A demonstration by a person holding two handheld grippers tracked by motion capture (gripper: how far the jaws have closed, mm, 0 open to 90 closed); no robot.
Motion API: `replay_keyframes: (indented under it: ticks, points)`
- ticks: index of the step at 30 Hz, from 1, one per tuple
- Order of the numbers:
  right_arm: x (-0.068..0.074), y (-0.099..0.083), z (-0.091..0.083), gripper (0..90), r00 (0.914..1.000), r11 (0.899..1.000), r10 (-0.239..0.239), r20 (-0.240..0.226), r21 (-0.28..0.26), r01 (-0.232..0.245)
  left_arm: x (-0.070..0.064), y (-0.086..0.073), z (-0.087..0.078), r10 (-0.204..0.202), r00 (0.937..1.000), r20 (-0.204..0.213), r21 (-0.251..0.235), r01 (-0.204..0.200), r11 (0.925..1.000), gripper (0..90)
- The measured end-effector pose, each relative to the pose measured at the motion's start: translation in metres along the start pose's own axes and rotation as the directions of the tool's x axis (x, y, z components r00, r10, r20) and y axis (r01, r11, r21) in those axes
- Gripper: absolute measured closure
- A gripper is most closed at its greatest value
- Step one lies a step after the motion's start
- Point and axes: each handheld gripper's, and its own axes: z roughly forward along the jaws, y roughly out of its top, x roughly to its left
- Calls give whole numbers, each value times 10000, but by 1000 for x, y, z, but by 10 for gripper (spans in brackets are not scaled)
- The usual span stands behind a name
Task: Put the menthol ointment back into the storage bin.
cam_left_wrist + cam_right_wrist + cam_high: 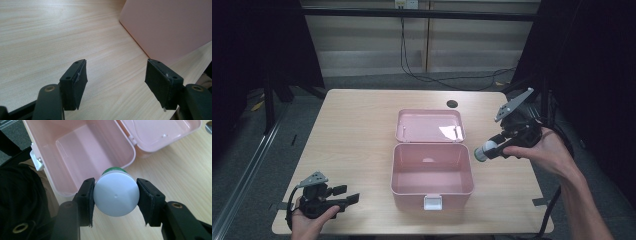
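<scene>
Pink plastic box (432,172) open, right gripper (115,195) clamping round white-capped bottle (116,194), left gripper (116,82) spread apart.

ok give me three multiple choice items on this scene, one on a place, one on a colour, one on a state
1. Where is the white-capped bottle?
A. inside the box
B. in the right gripper, beside the box
C. on the lid

2. What colour is the open plastic box?
A. pink
B. blue
C. grey

3. How do the left gripper jaws stand?
A. shut on the bottle
B. shut on nothing
C. apart, nothing between them

Answers: B, the jaws clamp the cap just outside the box's rim; A, its walls and lid are pink; C, bare wooden table shows between them.
</scene>
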Motion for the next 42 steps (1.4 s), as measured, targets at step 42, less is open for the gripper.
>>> replay_keyframes:
  ticks: [42]
  points:
    - [32,83,53,510,9434,9531,-3026,-1355,-415,2997,0,0,0,49,10000,0,37,-49,10000,340]
